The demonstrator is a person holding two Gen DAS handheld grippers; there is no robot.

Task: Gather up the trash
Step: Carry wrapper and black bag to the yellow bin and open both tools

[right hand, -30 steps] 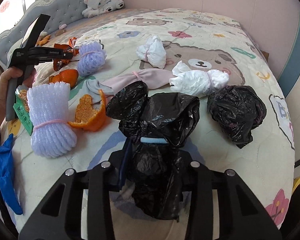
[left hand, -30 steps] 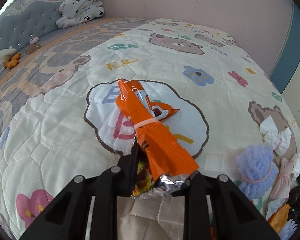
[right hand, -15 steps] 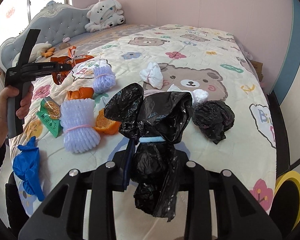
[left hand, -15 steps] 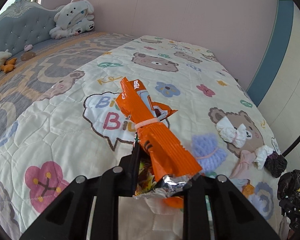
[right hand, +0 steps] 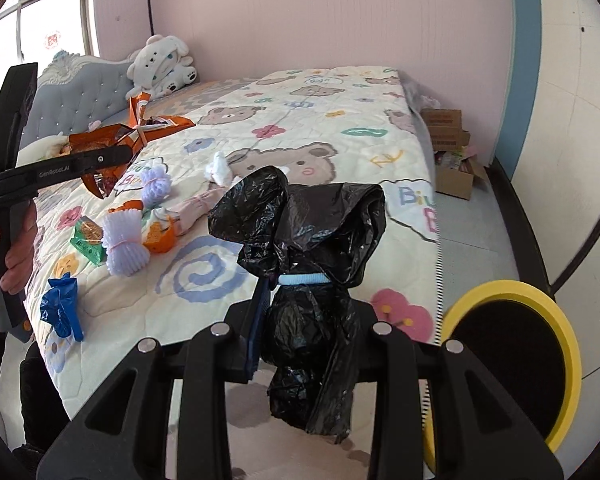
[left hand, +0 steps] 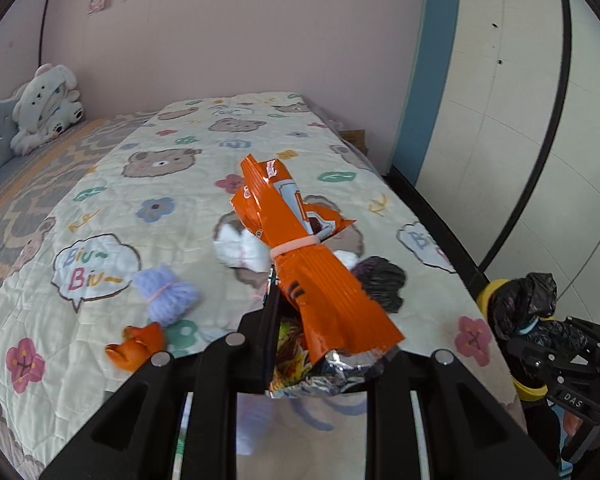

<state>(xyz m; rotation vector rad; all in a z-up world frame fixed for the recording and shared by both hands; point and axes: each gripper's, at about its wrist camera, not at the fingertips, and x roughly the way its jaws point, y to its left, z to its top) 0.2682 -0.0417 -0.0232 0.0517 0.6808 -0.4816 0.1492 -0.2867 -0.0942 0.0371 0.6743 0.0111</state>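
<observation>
A home bedroom: a bed (right hand: 340,128) with bear-print quilt, tufted headboard (right hand: 80,96) and plush toy (right hand: 162,64) at ten o'clock

A bedroom with pink walls (right hand: 340,20), a blue wall stripe (left hand: 428,60), a daylit window (right hand: 48,12), and a bed (left hand: 172,184) under a bear-print quilt, its padded headboard (right hand: 84,100) seemingly grey-blue.

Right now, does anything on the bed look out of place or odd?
Yes: litter is strewn over the bear-print quilt: orange peel, a blue glove, a green snack packet and purple foam netting. Nothing looks spilled.
</observation>
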